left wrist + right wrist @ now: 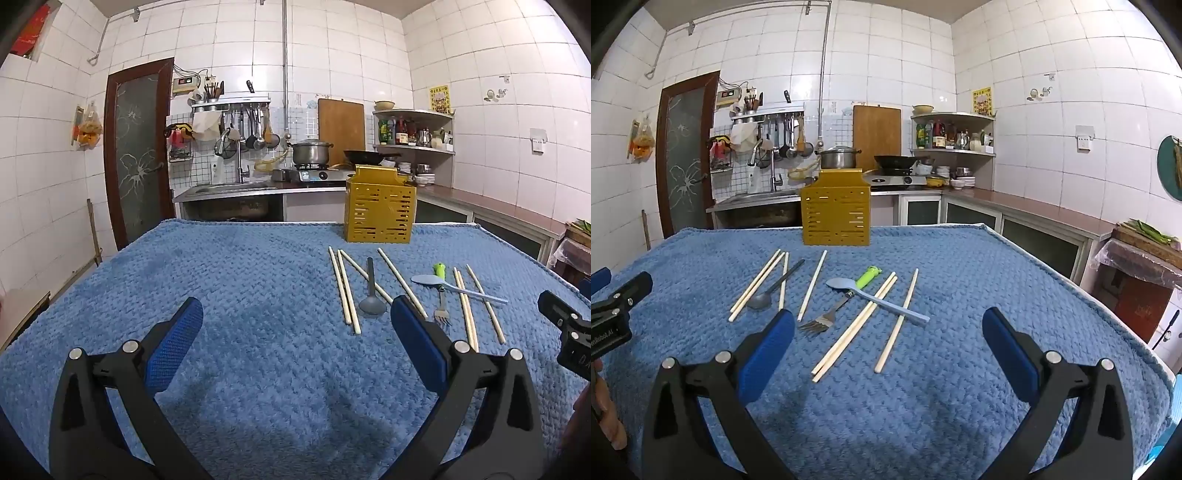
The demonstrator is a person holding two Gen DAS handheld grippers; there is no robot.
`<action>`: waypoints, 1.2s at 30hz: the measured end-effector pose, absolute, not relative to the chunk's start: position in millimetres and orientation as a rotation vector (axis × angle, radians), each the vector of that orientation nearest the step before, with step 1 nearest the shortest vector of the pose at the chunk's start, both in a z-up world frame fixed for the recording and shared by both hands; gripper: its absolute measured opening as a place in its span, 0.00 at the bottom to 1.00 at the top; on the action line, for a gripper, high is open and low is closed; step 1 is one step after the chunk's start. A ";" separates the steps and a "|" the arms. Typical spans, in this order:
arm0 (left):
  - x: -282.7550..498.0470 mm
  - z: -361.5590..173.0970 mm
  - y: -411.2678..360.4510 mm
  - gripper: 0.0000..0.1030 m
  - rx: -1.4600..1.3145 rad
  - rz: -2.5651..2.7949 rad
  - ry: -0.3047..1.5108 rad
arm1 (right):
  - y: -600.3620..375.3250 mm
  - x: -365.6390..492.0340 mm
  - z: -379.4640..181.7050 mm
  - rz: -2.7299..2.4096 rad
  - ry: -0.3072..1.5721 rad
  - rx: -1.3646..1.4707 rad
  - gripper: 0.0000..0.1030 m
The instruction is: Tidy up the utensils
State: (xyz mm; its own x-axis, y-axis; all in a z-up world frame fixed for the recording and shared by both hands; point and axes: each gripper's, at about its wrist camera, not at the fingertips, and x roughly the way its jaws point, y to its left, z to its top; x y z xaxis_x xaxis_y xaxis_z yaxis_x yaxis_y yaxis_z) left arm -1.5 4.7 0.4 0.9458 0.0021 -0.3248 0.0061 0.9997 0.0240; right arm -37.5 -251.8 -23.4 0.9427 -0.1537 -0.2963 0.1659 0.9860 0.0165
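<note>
Left view: seven wooden chopsticks point(346, 291), one grey spoon point(371, 295), one blue spoon point(456, 288), one fork point(441, 295) on fuzzy blue tabletop point(221, 280) before perforated yellow holder point(379, 208). Left hand-held gripper point(295, 314) wide open, low, empty.

Right view: same utensils near holder point(835, 212). Right hand-held gripper point(888, 325) open, holding nothing, level over cloth.

Bare blue blanket point(229, 280) across the left half; scattered chopsticks point(857, 325), spoons and a fork point(816, 323) crowding the middle, yellow slotted holder point(835, 214) upright at the far edge.
</note>
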 end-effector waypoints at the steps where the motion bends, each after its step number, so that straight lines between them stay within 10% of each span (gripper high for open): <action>1: -1.5 0.3 4.7 0.95 0.026 -0.002 0.331 | -251.4 -37.3 -23.5 -0.164 0.299 0.039 0.96; 36: -2.4 2.3 3.5 0.95 0.029 -0.004 0.324 | -251.3 -37.4 -25.5 -0.170 0.296 0.035 0.96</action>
State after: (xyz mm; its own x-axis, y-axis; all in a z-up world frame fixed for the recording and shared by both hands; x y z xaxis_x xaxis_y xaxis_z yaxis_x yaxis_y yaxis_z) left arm -2.4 3.5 2.3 0.9478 0.0003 -0.3188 0.0090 0.9996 0.0277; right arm -37.4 -251.3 -25.5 0.9422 -0.1615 -0.2934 0.1718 0.9851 0.0095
